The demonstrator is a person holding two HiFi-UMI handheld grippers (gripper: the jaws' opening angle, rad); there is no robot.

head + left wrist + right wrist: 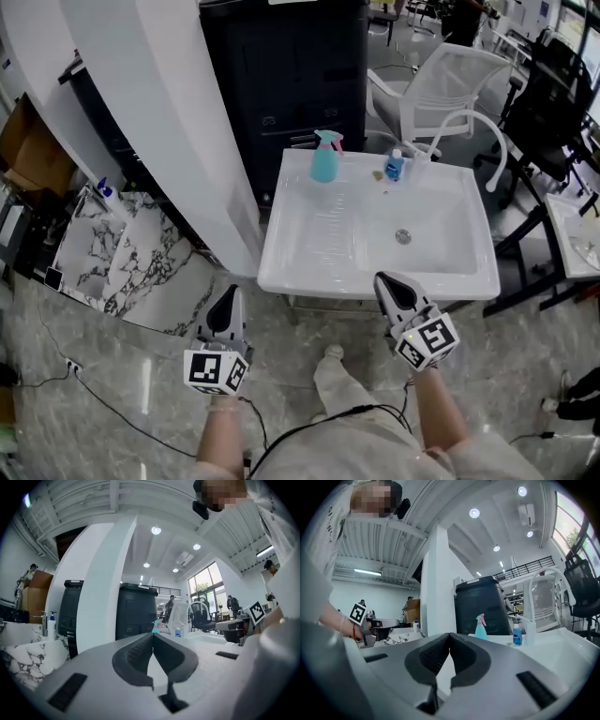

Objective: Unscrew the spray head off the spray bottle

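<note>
A teal spray bottle (324, 161) with a pink spray head stands upright at the back left of the white sink unit (309, 244). It also shows small and far off in the left gripper view as the spray bottle (155, 626), and in the right gripper view as the spray bottle (481, 626). My left gripper (230, 292) hangs shut and empty over the floor, short of the sink's front left corner. My right gripper (383, 278) is shut and empty at the sink's front edge. The jaws of the left gripper (153, 633) and the right gripper (449, 634) are pressed together with nothing between them.
A small blue bottle (395, 166) and a curved white faucet (472, 120) stand at the sink's back. Behind are a black cabinet (281, 75) and a white chair (450, 80). A white column (178, 122) and a marble counter (122, 253) lie left. Cables run across the floor.
</note>
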